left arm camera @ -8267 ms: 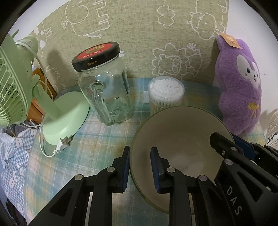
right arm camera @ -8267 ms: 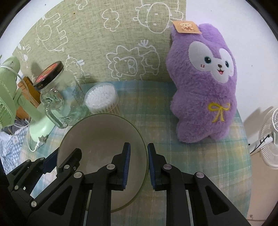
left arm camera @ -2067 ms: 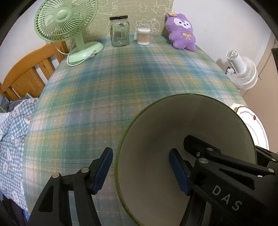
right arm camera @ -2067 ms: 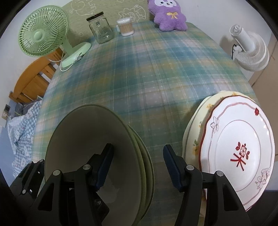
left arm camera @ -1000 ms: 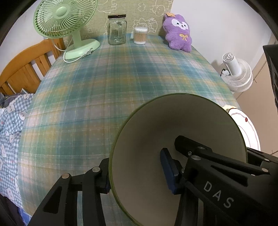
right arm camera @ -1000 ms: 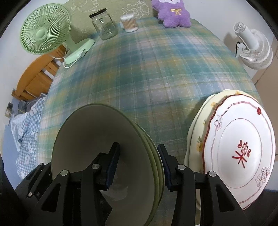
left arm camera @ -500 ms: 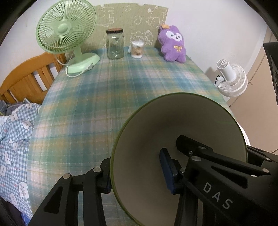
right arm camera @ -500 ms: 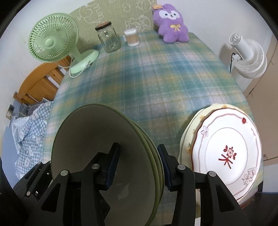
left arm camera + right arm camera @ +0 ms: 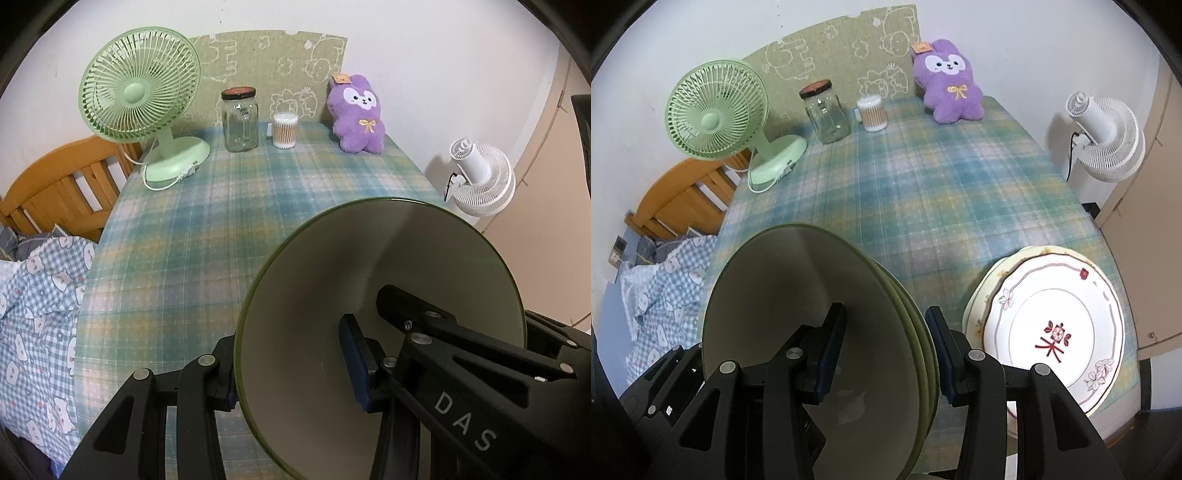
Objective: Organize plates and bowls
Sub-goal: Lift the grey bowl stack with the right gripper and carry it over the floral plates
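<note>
The stack of green bowls (image 9: 820, 332) fills the lower centre of both views. The left gripper (image 9: 295, 363) and right gripper (image 9: 886, 350) each clamp opposite rims. Stacked plates (image 9: 1056, 332) lie lower right on the plaid tablecloth (image 9: 942, 192).

A plaid cloth (image 9: 229, 229) in green, blue and pale yellow covers the surface. At its far left stands a green desk fan (image 9: 142, 98), upright on a round base with its white cord looped just beside it. Right of the fan is a clear glass jar (image 9: 240, 122) with a dark lid, then a small tub of cotton swabs (image 9: 285, 130), near the jar but apart from it. A purple plush rabbit (image 9: 360, 114) sits at the far right, against a green panel (image 9: 273, 70) with white animal outlines on the wall. Beyond the right edge stands a white fan (image 9: 1106, 138). On the left are a wooden bed frame (image 9: 55, 184) and blue checked bedding (image 9: 40, 317).
</note>
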